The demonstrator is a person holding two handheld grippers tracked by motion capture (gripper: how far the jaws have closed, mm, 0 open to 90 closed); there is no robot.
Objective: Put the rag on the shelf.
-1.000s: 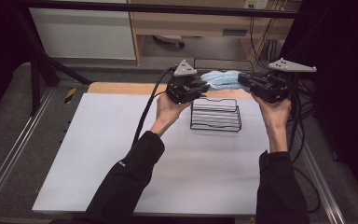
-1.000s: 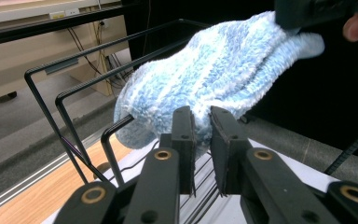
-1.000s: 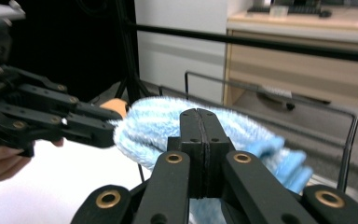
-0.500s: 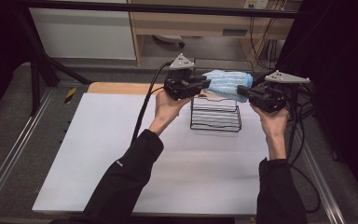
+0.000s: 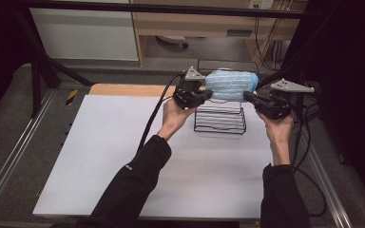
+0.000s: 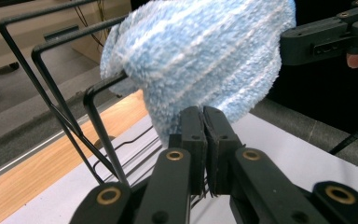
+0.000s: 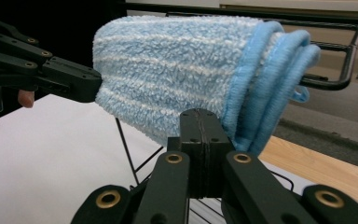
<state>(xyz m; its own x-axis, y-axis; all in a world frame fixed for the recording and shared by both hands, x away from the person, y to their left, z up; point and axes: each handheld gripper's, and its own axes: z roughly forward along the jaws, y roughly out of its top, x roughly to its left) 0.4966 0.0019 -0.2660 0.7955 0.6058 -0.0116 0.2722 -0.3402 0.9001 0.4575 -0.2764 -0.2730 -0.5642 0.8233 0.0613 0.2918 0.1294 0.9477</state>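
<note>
2 grippers, left [image 5: 208, 95] and right [image 5: 248, 96], both clamp the folded blue towel [image 5: 230, 84]. Left's jaws just closed on it. It now hangs lower over the wire rack [image 5: 220, 118], probably ready to drape.

The towel [image 7: 177, 70] is fluffy striped terry cloth, the rack [image 5: 220, 118] thin black wire, the table [image 5: 123, 171] matt white.

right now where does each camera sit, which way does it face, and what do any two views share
High view: above the person's side of the table, looking forward and down; both forearms, left gripper and right gripper show.
Left gripper view: on the left gripper, looking along its shut jaws at the blue towel and wire rack.
Right gripper view: on the right gripper, jaws clamped on the towel's edge.
All three share the towel and rack.
</note>
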